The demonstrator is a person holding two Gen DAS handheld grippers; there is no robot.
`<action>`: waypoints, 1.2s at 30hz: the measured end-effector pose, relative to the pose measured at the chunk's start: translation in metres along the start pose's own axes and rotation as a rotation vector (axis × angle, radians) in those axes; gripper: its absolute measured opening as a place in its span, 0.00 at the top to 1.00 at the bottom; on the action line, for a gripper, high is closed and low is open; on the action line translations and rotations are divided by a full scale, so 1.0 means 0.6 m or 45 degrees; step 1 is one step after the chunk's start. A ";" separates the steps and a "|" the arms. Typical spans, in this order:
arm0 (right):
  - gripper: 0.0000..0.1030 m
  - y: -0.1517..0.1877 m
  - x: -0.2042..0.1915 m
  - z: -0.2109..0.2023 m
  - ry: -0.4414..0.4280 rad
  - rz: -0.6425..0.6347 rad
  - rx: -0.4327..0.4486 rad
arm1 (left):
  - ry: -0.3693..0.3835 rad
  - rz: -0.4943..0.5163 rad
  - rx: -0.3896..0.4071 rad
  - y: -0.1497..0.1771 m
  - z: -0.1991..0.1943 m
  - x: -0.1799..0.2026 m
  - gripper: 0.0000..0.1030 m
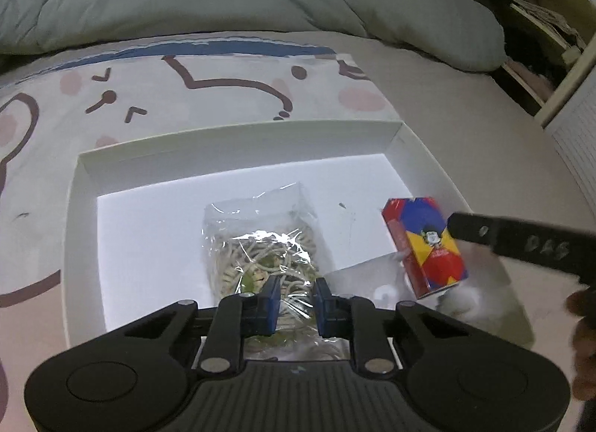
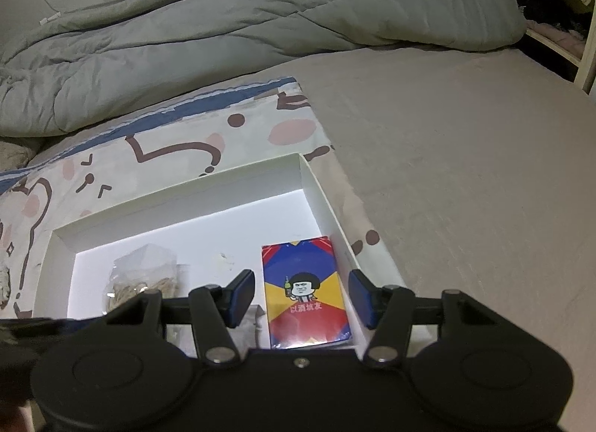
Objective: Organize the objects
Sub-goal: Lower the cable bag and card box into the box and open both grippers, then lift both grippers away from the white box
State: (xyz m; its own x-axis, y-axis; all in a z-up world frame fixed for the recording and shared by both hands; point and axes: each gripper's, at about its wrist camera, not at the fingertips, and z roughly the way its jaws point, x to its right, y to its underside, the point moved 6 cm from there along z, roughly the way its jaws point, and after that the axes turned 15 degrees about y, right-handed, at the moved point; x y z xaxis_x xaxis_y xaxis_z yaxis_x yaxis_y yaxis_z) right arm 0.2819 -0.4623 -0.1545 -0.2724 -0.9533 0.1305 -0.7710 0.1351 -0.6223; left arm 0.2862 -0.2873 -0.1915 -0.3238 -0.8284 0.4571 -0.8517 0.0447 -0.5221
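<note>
Fingers of the left gripper (image 1: 297, 296) are closed on the clear plastic bag (image 1: 260, 245) of pale coils, low at the centre of the left wrist view. That bag is seen lying in the white shallow box (image 1: 238, 141) set on a patterned sheet (image 1: 208, 89). Fingers of the right gripper (image 2: 301, 296) are held apart on either side of the red, blue and yellow card box (image 2: 303, 294), without touching it, at the shallow box's right wall
</note>
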 end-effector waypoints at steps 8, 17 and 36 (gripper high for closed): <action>0.45 0.004 0.008 0.000 -0.004 -0.005 -0.016 | 0.008 -0.114 -0.010 -0.014 -0.021 -0.007 0.65; 0.45 0.005 0.015 -0.034 -0.046 0.019 0.007 | -0.067 0.000 0.018 -0.028 -0.081 0.007 0.30; 0.02 0.020 0.026 -0.120 0.043 -0.037 0.129 | -0.127 0.069 0.089 -0.005 -0.174 -0.005 0.00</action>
State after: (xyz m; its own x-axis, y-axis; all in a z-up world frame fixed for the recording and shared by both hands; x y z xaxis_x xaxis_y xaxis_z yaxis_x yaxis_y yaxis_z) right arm 0.2270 -0.4563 -0.1045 -0.2709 -0.9467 0.1744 -0.7172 0.0776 -0.6925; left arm 0.2465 -0.2267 -0.1160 -0.3230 -0.8773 0.3549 -0.8023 0.0549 -0.5944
